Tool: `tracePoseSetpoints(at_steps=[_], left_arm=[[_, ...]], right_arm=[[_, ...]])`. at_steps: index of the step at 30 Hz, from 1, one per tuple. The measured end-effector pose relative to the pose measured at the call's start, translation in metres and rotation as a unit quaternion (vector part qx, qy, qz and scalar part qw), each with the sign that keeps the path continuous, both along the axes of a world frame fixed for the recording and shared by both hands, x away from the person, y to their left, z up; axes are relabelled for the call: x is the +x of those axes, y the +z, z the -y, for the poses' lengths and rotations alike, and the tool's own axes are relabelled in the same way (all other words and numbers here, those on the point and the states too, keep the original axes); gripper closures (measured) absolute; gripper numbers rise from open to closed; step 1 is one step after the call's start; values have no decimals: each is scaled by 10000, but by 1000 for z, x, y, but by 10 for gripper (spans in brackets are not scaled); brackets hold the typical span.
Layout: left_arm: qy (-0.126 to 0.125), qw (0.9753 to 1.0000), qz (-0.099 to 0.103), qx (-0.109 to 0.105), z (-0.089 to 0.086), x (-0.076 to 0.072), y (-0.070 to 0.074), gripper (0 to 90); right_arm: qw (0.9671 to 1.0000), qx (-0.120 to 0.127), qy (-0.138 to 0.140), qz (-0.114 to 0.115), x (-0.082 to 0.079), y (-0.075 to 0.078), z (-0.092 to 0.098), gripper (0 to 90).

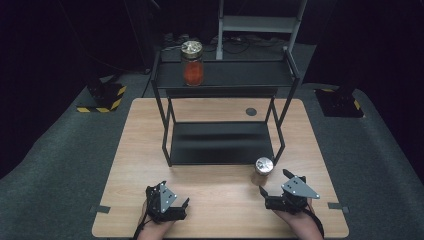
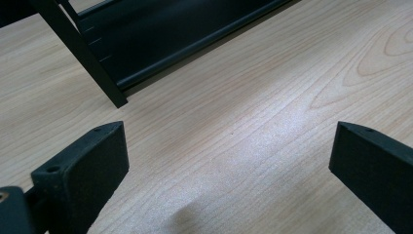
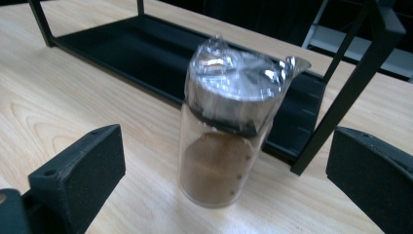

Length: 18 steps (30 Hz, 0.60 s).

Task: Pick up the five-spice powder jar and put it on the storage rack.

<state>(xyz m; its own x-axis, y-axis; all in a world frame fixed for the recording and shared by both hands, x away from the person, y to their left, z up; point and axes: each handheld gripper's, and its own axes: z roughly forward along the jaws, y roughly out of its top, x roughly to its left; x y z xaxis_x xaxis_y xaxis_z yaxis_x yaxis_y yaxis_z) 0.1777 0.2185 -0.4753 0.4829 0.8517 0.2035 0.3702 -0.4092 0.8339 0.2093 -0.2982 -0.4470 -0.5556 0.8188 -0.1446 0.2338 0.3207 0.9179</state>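
your right gripper [image 1: 272, 186] is spread wide, facing the jar of brown powder [image 3: 226, 141] standing upright on the table [image 1: 220, 210] by the rack's [image 1: 220, 145] front corner. your left gripper [image 2: 229, 165] is spread over bare wood.

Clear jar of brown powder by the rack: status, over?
Both tongs open, empty: left tongs, right tongs. Clear jar of brown powder upright on wooden table, between right jaws, untouched. Black metal rack close behind it.
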Motion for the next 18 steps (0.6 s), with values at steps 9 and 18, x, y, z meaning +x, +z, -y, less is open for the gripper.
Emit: tracePoseSetpoints(at_steps=[9,18], left_arm=[[-20,10000,2,-3,-1,0,0,11],[-20,10000,-21,-51,-2,1,0,11]], right_arm=[[9998,124,-127,99,6,1,-8,0],[9992,329,-215,-7,20,-4,-10,0]])
